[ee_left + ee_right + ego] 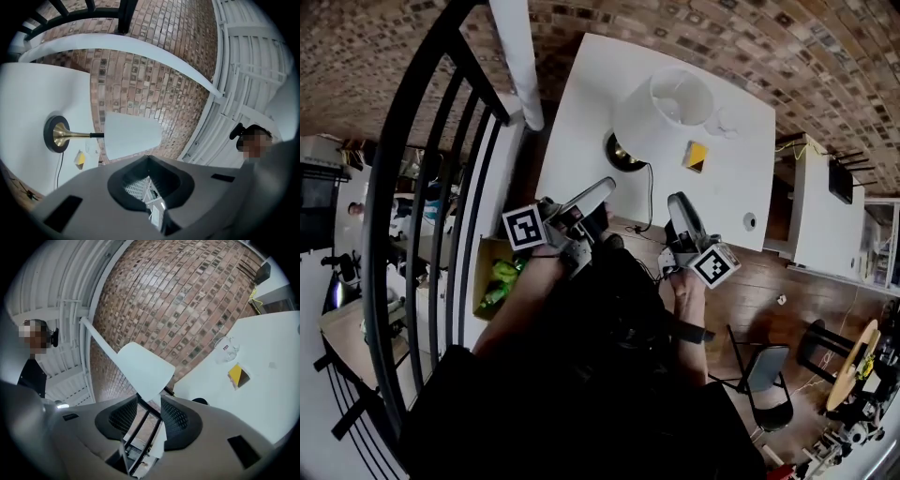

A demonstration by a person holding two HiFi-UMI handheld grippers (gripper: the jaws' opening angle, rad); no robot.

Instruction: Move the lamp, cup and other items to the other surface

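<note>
Step in hand: judged as the approach; nothing lifted yet, all items standing on the white table [581,112].
Left gripper [605,185]: held just short of the near table edge, aimed toward the lamp [661,117]; jaw tips pressed together, nothing between them.
Right gripper [678,199]: held beside the left one, also short of the edge; jaws parted with a clear gap, nothing inside, only the lampshade seen far beyond the gap.
Lamp place: stood on the left-middle part of the table, black round base toward the near side in the head view.
Lamp axis: upright; long axis ran from the base through the thin brass stem up to the white shade, open top of the shade facing the head camera.
Cord [649,192]: ran from the base toward the near edge and dropped off the table between the two grippers.
Cup [727,122]: clear glass, just beside the shade on the right, apart from it as far as could be told.
Yellow card [696,156]: lay flat near the base, on the right.
Next move, as a judgement: called for going forward over the edge and closing on the narrow stem, kept vertical; cord likely to drag or catch.
Other surface: could not be told from these views.
</note>
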